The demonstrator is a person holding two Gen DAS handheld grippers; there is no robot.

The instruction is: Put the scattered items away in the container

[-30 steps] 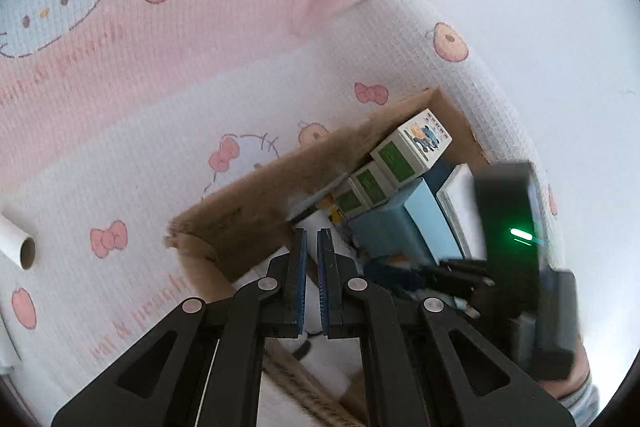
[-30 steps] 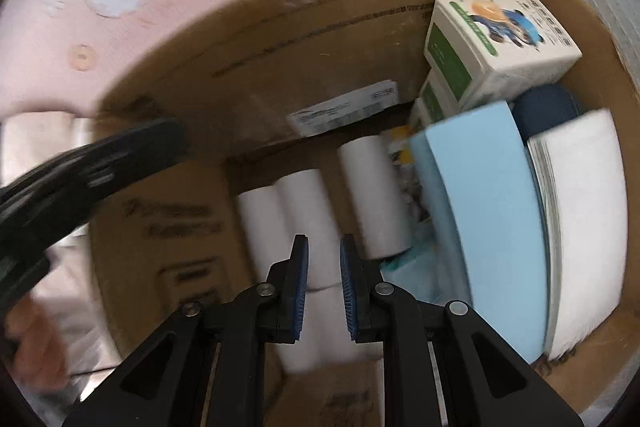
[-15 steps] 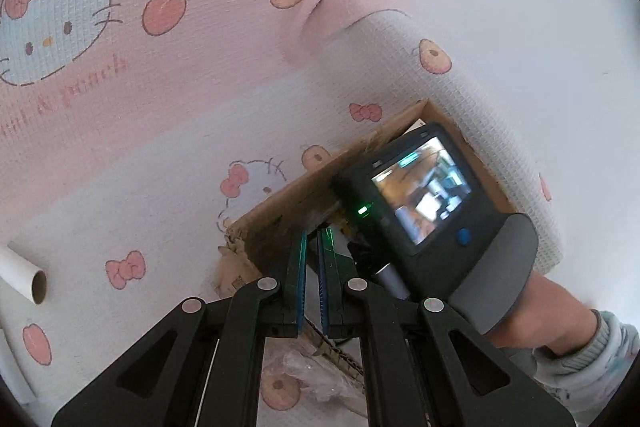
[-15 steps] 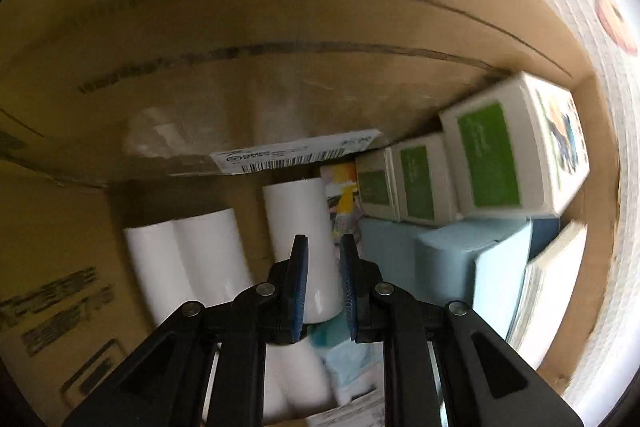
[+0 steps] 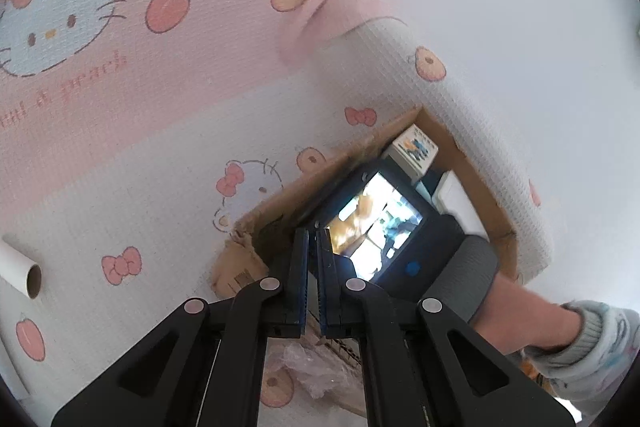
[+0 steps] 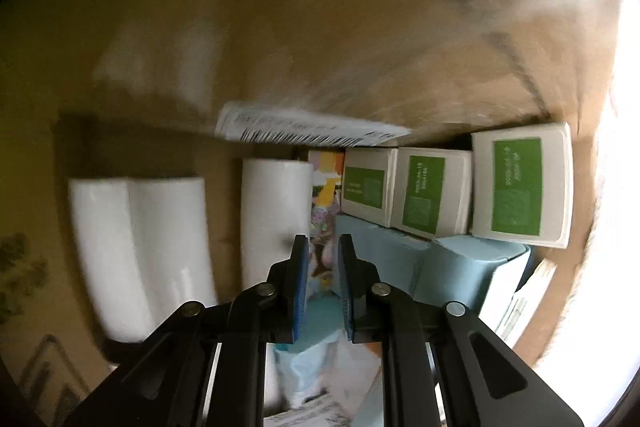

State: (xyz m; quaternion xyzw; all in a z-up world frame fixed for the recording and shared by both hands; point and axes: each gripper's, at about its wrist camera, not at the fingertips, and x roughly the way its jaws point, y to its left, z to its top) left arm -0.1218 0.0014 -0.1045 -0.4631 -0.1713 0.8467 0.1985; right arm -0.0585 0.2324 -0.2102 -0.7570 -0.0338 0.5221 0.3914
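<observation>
Deep inside the cardboard box (image 6: 360, 27), the right gripper (image 6: 323, 283) hangs with jaws slightly spread, empty, above white rolls (image 6: 276, 219) and green-labelled cartons (image 6: 430, 195); left gripper (image 5: 312, 279) jaws nearly pressed together, empty.

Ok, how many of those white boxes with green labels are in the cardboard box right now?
3, in a row against the far wall of the cardboard box: left box, middle box, right box, resting on blue packs. More may be hidden underneath.

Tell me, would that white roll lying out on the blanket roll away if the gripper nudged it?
Probably. The white roll lies on its side, a round tube with an open hollow end, so a sideways push would likely set it rolling. The hollow core suggests it is light. The textured blanket may slow it.
</observation>
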